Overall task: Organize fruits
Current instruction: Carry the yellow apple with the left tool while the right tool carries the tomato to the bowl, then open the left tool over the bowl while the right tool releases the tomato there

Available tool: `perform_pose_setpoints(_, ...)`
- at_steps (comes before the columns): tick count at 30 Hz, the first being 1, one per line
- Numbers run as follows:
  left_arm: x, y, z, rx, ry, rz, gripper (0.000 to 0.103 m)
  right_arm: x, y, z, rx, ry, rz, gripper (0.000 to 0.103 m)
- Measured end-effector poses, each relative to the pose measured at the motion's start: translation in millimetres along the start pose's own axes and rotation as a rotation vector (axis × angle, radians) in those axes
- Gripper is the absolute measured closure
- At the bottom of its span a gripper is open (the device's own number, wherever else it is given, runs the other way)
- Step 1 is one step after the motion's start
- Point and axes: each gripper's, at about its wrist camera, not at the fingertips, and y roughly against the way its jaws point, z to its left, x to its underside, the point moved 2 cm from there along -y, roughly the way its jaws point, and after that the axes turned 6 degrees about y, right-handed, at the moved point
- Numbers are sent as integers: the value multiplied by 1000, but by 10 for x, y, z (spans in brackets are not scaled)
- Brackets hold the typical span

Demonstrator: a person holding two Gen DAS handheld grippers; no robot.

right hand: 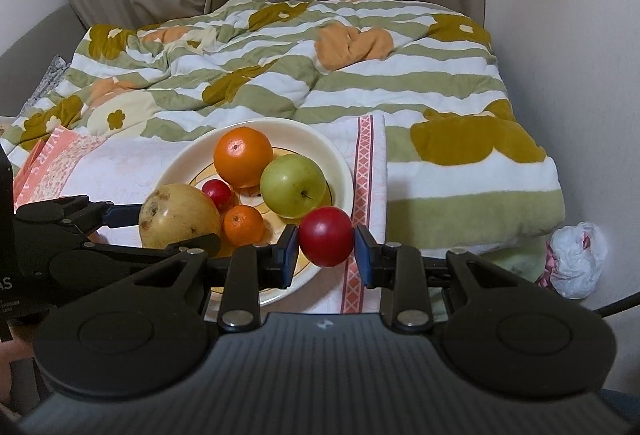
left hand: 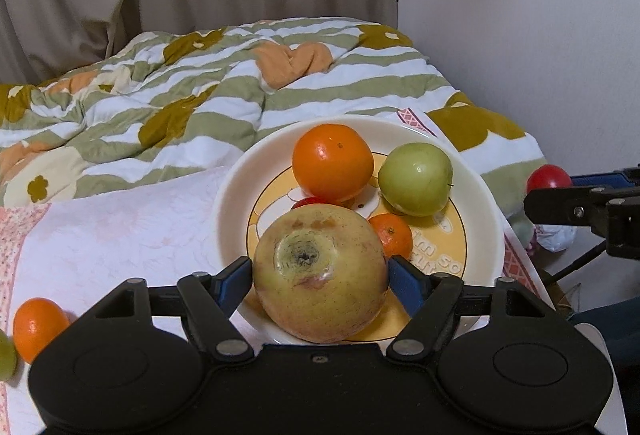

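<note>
A cream bowl point(left hand: 486, 211) with a yellow centre stands on a pale pink cloth point(left hand: 120, 219). It holds a large orange point(left hand: 332, 163), a green apple point(left hand: 416, 179), a small mandarin point(left hand: 394, 235) and a small red fruit point(right hand: 217, 192). My left gripper point(left hand: 320, 271) is shut on a big yellow apple point(left hand: 320, 275) over the bowl's near side. My right gripper point(right hand: 326, 247) is shut on a red fruit point(right hand: 326, 241) just above the bowl's right rim point(right hand: 344, 171); it shows in the left wrist view point(left hand: 548, 177) too.
A mandarin point(left hand: 38, 327) and a green fruit point(left hand: 6, 355) lie on the cloth at the left. A green-striped floral blanket point(right hand: 320, 75) covers the bed behind. A white plastic bag point(right hand: 576, 259) lies at the right by the wall. Curtains hang at the back.
</note>
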Motion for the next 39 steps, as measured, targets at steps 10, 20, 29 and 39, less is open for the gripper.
perform_pose_setpoints(10, 106, 449, 168, -33, -15, -41, 0, -76, -49, 107, -25, 40, -5, 58)
perform_pose_setpoints(20, 239, 778, 358, -52, 103, -48, 0, 17, -387, 311, -63, 176, 25, 58)
perform_pose_setpoints(29, 346, 933, 419, -80, 136, -76, 0, 92, -482, 397, -55, 221, 40, 50)
perform_pose_setpoints(39, 438, 1346, 430, -90, 151, -136, 0, 94, 91, 493, -20, 249, -70, 0)
